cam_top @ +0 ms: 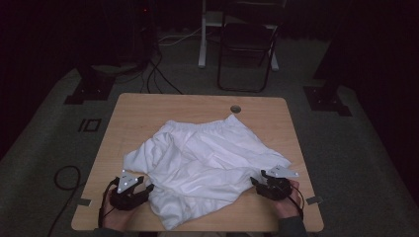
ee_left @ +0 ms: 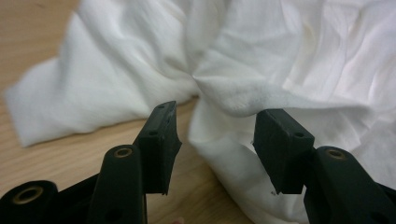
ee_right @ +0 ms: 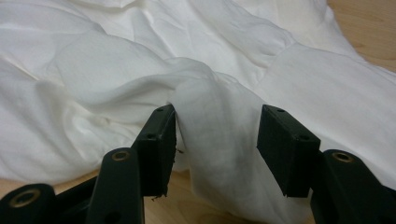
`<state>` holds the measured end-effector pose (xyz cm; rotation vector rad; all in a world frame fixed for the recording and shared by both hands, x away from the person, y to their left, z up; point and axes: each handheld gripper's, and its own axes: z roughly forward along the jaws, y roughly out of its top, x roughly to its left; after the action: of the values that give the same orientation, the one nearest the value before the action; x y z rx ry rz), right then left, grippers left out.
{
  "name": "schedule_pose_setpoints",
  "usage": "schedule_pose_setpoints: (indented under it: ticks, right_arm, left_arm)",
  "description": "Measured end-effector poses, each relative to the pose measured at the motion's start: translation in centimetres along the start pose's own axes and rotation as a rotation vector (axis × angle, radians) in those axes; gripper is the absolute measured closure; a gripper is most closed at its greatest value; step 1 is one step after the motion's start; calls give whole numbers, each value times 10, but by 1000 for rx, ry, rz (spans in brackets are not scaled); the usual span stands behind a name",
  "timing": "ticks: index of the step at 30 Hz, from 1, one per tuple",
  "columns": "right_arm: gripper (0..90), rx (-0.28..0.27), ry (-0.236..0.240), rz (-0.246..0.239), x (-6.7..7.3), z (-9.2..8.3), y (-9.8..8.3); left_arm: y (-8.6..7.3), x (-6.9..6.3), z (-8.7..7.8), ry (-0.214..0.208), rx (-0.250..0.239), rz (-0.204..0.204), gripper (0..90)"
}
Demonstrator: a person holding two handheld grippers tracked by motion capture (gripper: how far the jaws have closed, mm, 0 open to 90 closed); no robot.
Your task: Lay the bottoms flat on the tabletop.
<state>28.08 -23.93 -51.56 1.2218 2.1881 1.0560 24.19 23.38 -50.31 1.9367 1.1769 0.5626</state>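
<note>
White shorts [cam_top: 205, 165] lie crumpled mid-frame, folding not yet done. Left gripper [cam_top: 148, 189] and right gripper [cam_top: 254, 181]: jaws apart, cloth between, unpinched.

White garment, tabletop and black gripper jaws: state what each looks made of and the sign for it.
White crumpled garment: soft woven or knit fabric, likely cotton, matte; it creases and drapes in folds.
Light wooden tabletop: wood or wood-look laminate, smooth; grain lines show.
Black jaws of the left gripper: probably moulded plastic with ribbed, rubbery-looking pads, matte.
</note>
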Motion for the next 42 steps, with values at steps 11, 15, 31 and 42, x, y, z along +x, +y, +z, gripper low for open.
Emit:
schedule_pose_setpoints:
  ticks: [11, 15, 31, 42]
  right_arm:
    - [455, -12, 11, -15, 13, 15, 8]
    - [454, -3, 6, -11, 12, 22, 8]
    - [440, 58, 13, -31, 12, 36, 4]
    - [581, 108, -9, -34, 10, 40, 2]
  left_arm:
    - [56, -42, 27, 5, -59, 111, 475]
    - [73, -67, 51, -13, -44, 179, 434]
    - [60, -82, 105, 99, 121, 284, 688]
    - [45, -26, 61, 177, 63, 99, 845]
